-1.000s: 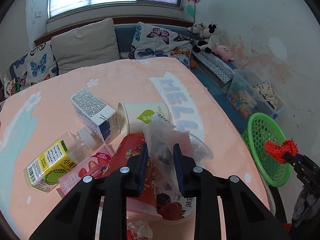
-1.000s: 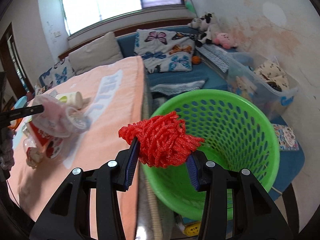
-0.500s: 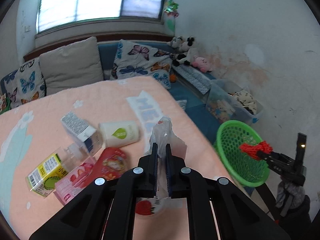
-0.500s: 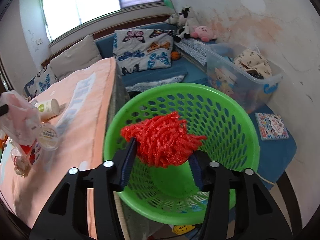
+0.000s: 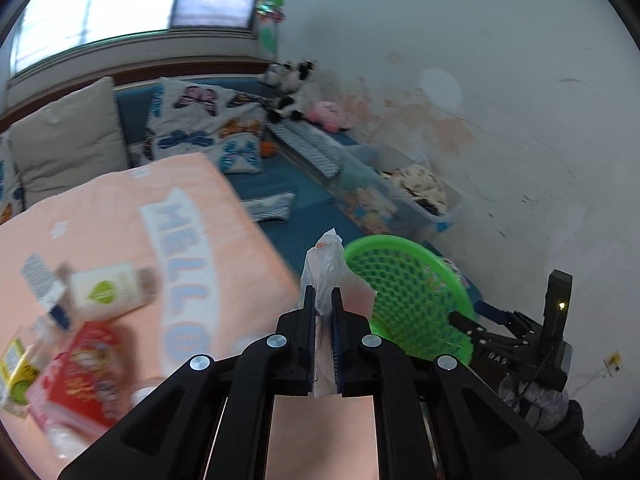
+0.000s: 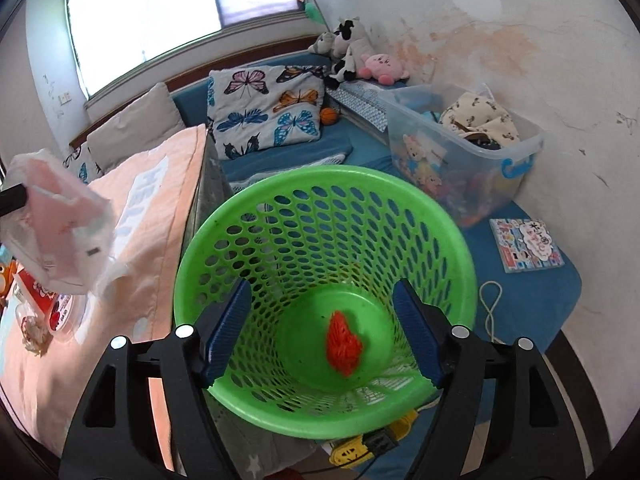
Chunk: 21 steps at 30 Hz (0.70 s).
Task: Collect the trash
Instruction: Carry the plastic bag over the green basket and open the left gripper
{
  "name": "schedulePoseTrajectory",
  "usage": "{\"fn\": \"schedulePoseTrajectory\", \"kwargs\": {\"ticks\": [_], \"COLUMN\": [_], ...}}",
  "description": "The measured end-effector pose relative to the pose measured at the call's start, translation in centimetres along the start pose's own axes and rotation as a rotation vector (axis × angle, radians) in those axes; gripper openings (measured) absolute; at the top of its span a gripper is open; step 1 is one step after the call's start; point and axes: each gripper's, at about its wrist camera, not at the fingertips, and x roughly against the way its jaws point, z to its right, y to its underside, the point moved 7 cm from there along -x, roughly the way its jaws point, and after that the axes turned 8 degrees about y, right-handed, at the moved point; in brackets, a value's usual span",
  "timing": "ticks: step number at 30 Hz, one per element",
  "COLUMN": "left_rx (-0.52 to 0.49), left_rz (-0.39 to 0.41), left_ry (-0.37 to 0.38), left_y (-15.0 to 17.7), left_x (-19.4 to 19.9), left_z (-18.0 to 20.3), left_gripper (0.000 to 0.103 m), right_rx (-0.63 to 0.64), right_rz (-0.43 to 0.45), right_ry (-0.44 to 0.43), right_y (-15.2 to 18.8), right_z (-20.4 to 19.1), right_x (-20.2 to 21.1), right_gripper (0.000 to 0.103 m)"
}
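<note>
Daylight from the window (image 6: 152, 20) fills both views, its panes blown out to white. The left wrist view is smeared with motion blur across the table (image 5: 120, 240) and its litter; the right wrist view is sharp. Fisheye bending curves the walls, with black vignetted corners

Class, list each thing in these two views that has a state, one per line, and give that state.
Left tongs: shut on the plastic bag.
Plastic bag: held up off the table.
Right tongs: open, holding nothing, above the basket.
Green basket: upright.
Red mesh ball: lying on the basket's floor.
Paper cup: lying on its side.
</note>
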Motion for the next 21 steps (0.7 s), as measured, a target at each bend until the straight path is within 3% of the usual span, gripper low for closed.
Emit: {"fn": "schedulePoseTrajectory", "kwargs": {"ticks": [7,15,21], "left_rx": [-0.062,-0.034,-0.019], "left_rz": [-0.018,-0.100,-0.138], "left_ry": [0.066,0.120,0.115], "left_y": [-1.0,0.0,1.5], "left_x": [-4.0,-10.1,-11.9], "left_z": [4.8,7.4,7.8], "left_gripper": [0.007,0.008,0.030], "right_rx": [-0.030,-0.048,-0.049], "right_rz": [0.014,0.011,0.013], "right_ry": [0.007,0.017,0.022], "right_y": [0.8,1.6,1.9], "right_z": [1.7,3.2,3.4], "right_x": [1.4,2.5,2.9], "right_gripper": [0.074,0.075,0.075]}}
